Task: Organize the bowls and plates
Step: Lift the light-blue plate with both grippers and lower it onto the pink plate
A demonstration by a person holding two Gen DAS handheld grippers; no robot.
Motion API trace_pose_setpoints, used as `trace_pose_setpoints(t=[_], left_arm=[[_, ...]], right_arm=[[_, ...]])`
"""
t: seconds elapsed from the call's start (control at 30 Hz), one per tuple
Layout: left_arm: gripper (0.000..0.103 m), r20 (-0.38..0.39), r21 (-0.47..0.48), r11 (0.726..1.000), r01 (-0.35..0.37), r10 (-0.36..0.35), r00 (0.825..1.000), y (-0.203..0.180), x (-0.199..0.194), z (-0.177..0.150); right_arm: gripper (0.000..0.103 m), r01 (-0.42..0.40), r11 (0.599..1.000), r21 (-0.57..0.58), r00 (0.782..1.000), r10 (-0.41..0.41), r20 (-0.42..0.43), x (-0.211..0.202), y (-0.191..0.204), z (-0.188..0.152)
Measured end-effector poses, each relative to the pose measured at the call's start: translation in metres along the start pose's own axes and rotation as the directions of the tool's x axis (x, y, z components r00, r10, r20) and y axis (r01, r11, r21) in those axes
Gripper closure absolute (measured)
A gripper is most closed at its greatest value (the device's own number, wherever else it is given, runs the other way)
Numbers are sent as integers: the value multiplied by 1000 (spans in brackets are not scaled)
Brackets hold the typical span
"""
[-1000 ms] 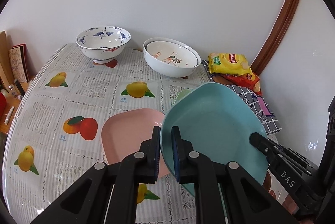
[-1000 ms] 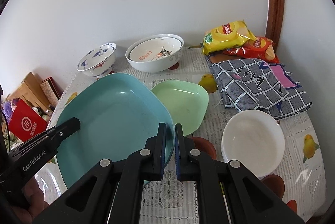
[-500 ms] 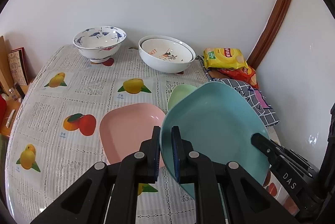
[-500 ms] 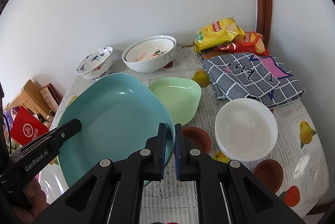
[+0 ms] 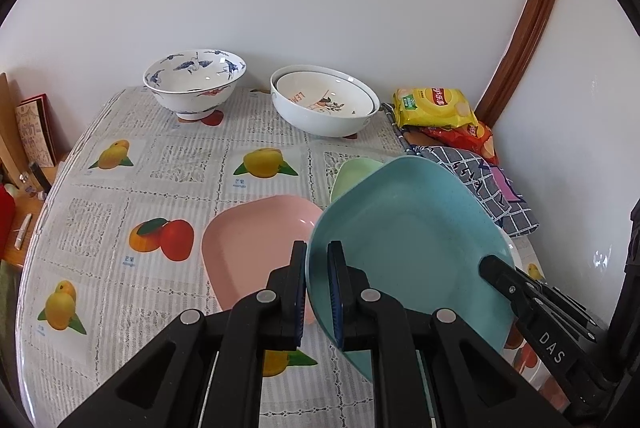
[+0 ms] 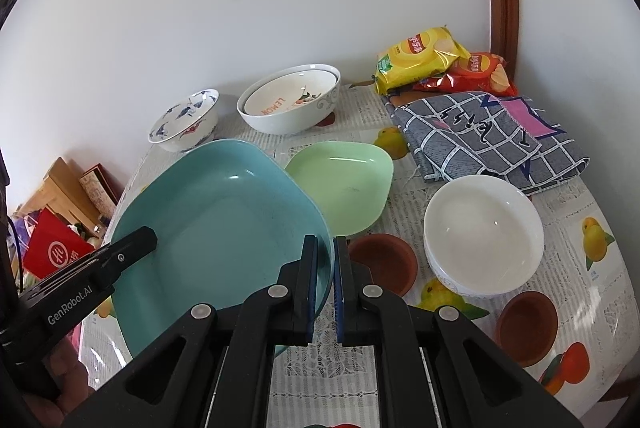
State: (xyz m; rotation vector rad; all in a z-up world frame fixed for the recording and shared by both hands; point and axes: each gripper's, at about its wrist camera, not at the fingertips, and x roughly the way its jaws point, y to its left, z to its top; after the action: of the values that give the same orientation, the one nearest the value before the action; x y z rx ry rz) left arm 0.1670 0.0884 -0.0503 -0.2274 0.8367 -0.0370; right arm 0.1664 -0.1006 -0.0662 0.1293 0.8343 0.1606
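Views barely shifted, both grippers (image 5: 317, 292) (image 6: 325, 288) clamping raised teal plate (image 6: 224, 228) rims

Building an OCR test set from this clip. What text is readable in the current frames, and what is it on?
"GenRobot.AI": side of the black left gripper, seen from the right wrist.
"DAS": side of the black right gripper, seen from the left wrist.
"LEMON": inside the white nested bowl, upside down.
Yellow chip bag, red chip bag, tablecloth captions under the printed fruit, red box logo: unreadable.
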Motion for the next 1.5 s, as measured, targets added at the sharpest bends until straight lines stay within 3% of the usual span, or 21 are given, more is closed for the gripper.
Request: trace_pose_setpoints(t=[0.3, 0.8, 1.5], left_arm=[[92, -23, -32, 999, -15, 14, 1000, 26, 10, -4], [92, -124, -119, 991, -55, 40, 991, 77, 55, -20], [92, -107, -125, 991, -40, 27, 994, 94, 101, 11]], right_arm=[[95, -9, 1000, -29, 1000, 8, -25, 16, 20, -7], [95, -14, 997, -76, 986, 1, -166, 77, 48, -30], [91, 4, 992, -129, 980, -30, -198, 127, 63, -21]])
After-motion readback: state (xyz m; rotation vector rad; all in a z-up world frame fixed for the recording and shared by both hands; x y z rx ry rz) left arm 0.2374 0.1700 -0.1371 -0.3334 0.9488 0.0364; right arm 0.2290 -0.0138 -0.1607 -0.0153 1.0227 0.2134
